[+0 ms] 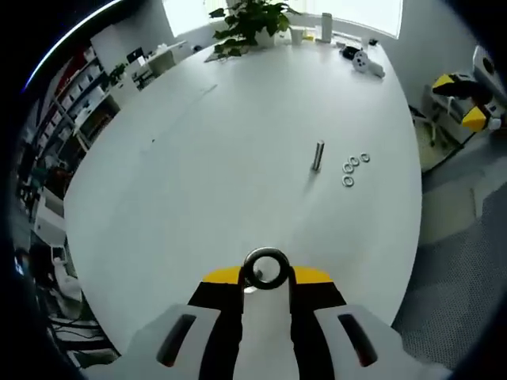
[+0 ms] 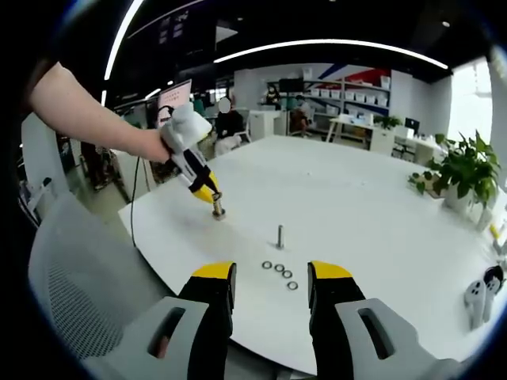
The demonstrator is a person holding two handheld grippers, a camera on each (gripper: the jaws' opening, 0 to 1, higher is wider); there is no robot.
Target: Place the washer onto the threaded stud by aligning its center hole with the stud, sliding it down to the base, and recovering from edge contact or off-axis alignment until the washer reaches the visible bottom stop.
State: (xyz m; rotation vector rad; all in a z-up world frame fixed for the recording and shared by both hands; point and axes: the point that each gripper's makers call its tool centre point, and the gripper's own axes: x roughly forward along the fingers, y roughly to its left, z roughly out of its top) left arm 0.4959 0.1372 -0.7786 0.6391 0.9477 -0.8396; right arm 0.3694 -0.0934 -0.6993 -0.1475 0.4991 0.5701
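White table (image 1: 198, 158) (glossy), office shelves (image 2: 348, 91) behind

The left gripper view looks down along the large white oval table (image 1: 198, 158) toward bright windows. The right gripper view faces across it from the near edge; both share the upright threaded metal stud (image 1: 318, 155).

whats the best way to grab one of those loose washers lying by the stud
Take the end washer by its outer rim, coming straight down with the open right hand-held gripper. It lies flat on the white table, so only the thin edge offers a grip, and being last in the row probably leaves room for a jaw clear of the upright threaded stud.
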